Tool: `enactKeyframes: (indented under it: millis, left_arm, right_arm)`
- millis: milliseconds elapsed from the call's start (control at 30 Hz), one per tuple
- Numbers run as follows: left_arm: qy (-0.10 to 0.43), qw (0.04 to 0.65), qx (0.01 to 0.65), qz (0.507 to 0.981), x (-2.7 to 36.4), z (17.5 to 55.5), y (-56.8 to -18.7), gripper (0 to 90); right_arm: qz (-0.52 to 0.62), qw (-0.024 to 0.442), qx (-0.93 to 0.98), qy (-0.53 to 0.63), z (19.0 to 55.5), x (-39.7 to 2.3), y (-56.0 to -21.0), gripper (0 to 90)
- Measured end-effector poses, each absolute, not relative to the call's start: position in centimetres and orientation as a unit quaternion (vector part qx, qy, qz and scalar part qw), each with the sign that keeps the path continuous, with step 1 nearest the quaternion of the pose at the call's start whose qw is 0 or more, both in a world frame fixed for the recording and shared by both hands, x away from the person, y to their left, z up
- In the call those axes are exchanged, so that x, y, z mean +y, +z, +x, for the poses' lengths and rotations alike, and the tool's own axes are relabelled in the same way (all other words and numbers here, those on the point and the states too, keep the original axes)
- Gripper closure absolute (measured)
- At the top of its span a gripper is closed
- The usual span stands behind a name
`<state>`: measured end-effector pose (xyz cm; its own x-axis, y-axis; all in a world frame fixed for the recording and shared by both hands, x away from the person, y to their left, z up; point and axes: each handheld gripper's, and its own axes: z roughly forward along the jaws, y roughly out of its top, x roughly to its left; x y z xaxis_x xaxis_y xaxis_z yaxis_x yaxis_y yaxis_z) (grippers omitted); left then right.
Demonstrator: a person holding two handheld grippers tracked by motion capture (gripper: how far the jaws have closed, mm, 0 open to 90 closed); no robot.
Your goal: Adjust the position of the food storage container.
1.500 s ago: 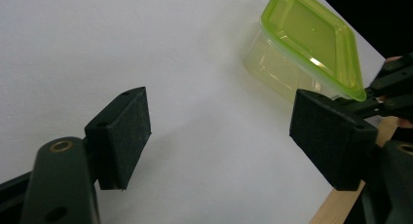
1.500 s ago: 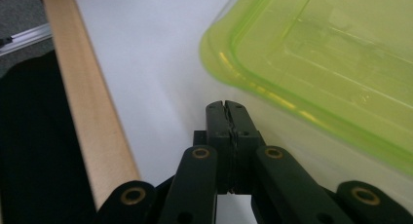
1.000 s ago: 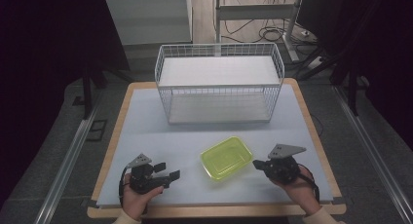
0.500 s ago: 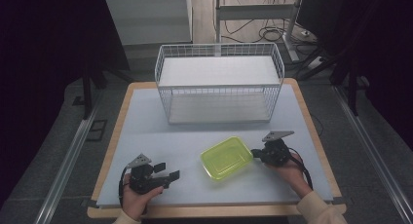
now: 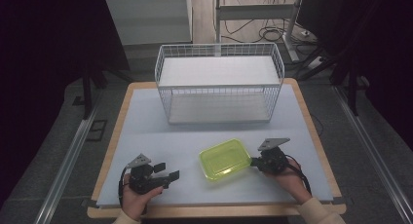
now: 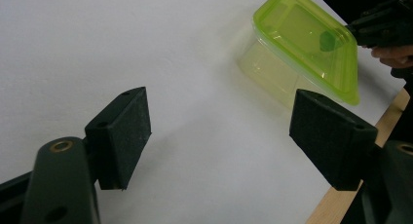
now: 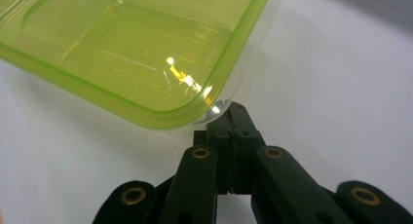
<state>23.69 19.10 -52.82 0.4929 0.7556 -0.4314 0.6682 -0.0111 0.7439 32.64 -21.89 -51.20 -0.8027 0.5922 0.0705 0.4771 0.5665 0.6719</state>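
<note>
right gripper (image 5: 254, 161) jaws pressed together, empty, tips at green container (image 5: 225, 159) corner; left gripper (image 5: 168, 171) wide open, empty, well left of container.

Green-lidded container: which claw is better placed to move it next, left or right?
Right, probably. The right claw is shut, its tip at a corner of the green-lidded container. The left claw is open but well off to the side, with bare table between.
</note>
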Motion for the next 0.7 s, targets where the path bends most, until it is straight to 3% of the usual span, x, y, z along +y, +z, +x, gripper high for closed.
enactKeyframes:
  millis: [700]
  left_arm:
    - [0.044, 0.492, 0.501, 0.711, 19.1, 23.7, -52.8, 22.4]
  right_arm:
    - [0.265, 0.074, 0.900, 0.338, 30.0, -19.2, -51.1, 90.0]
